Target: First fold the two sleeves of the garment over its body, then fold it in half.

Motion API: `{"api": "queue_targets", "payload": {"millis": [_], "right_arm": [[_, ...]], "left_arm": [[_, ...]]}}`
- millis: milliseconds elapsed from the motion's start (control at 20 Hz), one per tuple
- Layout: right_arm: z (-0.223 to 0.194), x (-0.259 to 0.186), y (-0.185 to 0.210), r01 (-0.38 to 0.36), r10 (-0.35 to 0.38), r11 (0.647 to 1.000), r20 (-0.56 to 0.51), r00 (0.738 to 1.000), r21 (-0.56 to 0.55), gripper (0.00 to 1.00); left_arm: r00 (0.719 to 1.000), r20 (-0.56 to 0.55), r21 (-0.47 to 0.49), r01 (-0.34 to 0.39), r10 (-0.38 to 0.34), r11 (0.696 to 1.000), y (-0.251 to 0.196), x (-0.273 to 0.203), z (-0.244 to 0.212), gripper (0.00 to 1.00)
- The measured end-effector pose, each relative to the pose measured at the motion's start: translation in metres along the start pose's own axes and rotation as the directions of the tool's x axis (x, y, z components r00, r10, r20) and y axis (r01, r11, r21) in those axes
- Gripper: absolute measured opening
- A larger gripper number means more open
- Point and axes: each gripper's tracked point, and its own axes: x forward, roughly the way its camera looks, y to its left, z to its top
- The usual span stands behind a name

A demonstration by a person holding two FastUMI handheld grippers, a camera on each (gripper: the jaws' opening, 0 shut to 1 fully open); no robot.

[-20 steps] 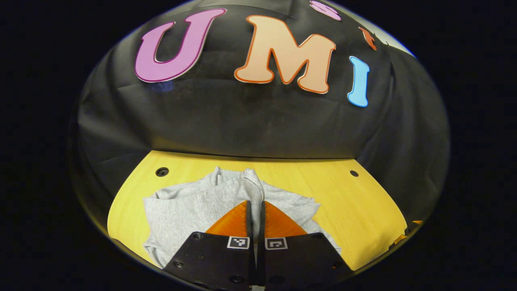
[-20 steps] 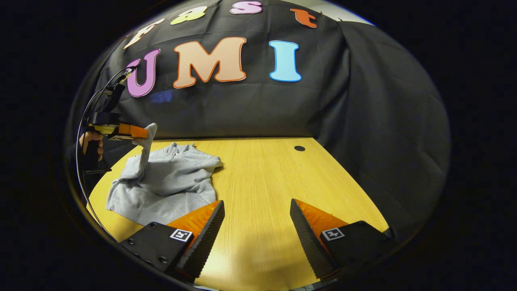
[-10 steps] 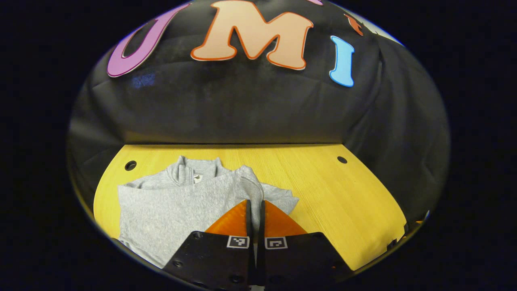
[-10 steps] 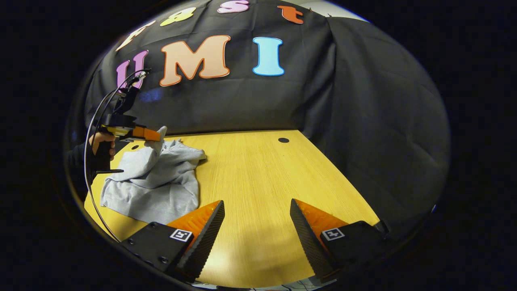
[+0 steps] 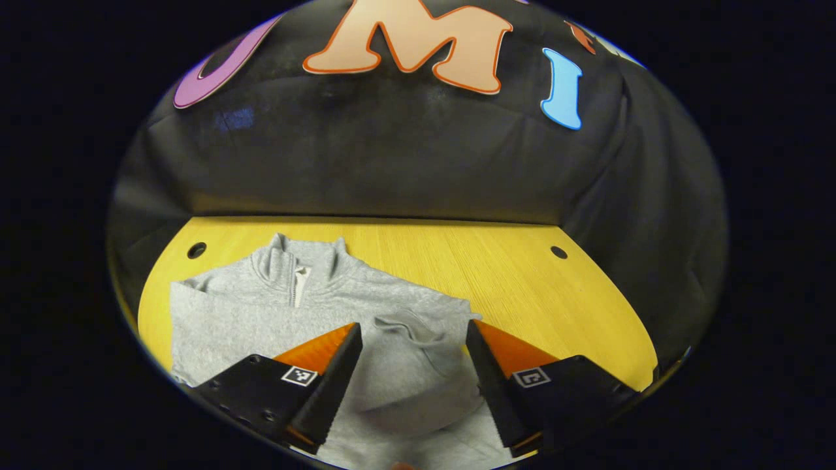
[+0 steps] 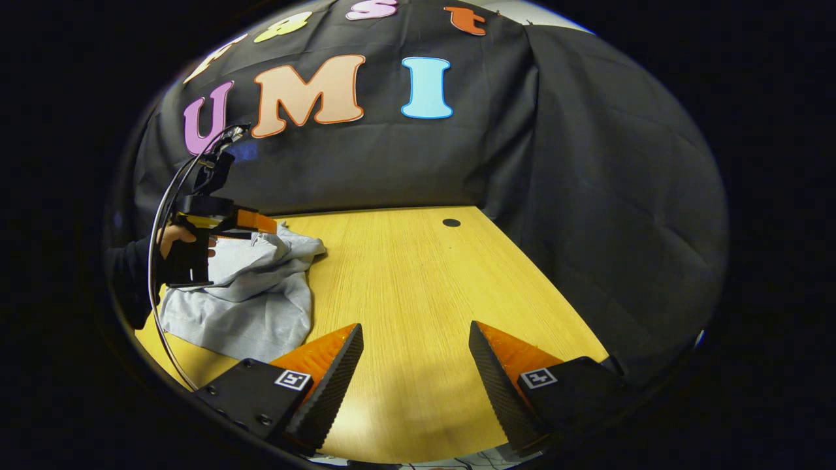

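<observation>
A grey zip-neck garment point(image 5: 261, 307) lies on the yellow wooden table point(image 5: 522, 294), collar toward the back wall. One sleeve point(image 5: 411, 378) is laid over the body, its cuff between the fingers of my left gripper point(image 5: 411, 365), which stands open just above it. In the right gripper view the same garment point(image 6: 255, 300) lies at the left, with the left gripper point(image 6: 258, 223) and the hand point(image 6: 171, 236) holding it over it. My right gripper point(image 6: 416, 359) is open above bare table, well to the right of the garment.
Two round holes point(image 5: 196, 250) point(image 5: 558, 252) sit in the table near its back edge. Black cloth walls close the booth behind and on the right. A cable point(image 6: 160, 215) loops from the left gripper.
My left gripper was shut on the sleeve and carried it across the body; it has now opened and the sleeve lies on the garment. The right gripper has barely moved.
</observation>
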Motion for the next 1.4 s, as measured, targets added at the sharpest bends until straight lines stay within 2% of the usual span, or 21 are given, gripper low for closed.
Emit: {"api": "queue_targets", "payload": {"millis": [250,500,850,1200,1400], "right_arm": [[0.012,0.012,0.038,-0.07,0.07,0.997,0.012,0.997,-0.022,1.0],[0.024,0.024,0.085,-0.149,0.15,0.988,0.023,0.988,-0.037,1.0],[0.026,0.036,0.142,-0.22,0.22,0.975,0.009,0.975,-0.042,1.0],[0.017,0.043,0.173,-0.18,0.18,0.982,-0.008,0.984,-0.049,1.0],[0.011,0.042,0.184,-0.125,0.125,0.991,-0.01,0.992,-0.053,1.0]], "left_arm": [[0.994,0.097,-0.015,-0.052,0.053,0.999,0.037,-0.04,0.028,0.95],[0.973,0.179,-0.018,-0.143,0.144,0.99,0.095,-0.094,0.044,0.96],[0.951,0.202,-0.019,-0.236,0.235,0.971,0.167,-0.163,0.023,0.95],[0.946,0.17,-0.016,-0.279,0.277,0.96,0.221,-0.208,-0.021,0.95],[0.959,0.138,-0.001,-0.251,0.249,0.968,0.242,-0.221,-0.047,0.95]]}}
